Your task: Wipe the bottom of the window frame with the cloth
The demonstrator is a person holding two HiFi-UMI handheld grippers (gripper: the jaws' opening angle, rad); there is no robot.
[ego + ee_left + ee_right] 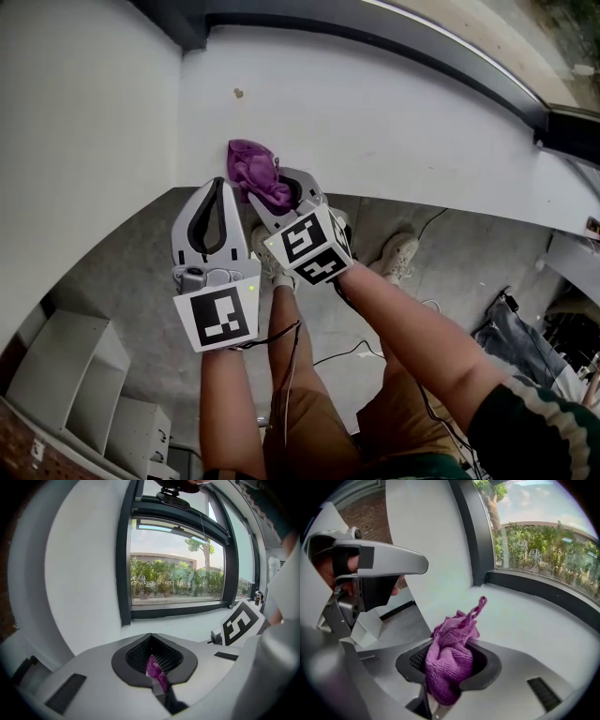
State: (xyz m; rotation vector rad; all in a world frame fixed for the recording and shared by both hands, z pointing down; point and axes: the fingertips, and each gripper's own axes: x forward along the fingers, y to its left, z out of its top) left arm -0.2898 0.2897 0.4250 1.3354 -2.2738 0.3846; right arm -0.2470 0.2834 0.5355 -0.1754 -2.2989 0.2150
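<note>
The right gripper (284, 194) clamps the crumpled purple microfibre cloth (254, 170) at centre frame, over the white sill's (394, 122) near edge. The bunch pokes forward, likely to rub the dark window frame (281, 21) along the top. The left gripper (221, 185) waits just left, tips together.

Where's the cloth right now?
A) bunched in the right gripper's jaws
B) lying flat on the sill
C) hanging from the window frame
A: the right gripper has its jaws clamped on the bunched purple cloth, at the edge of the white sill.
</note>
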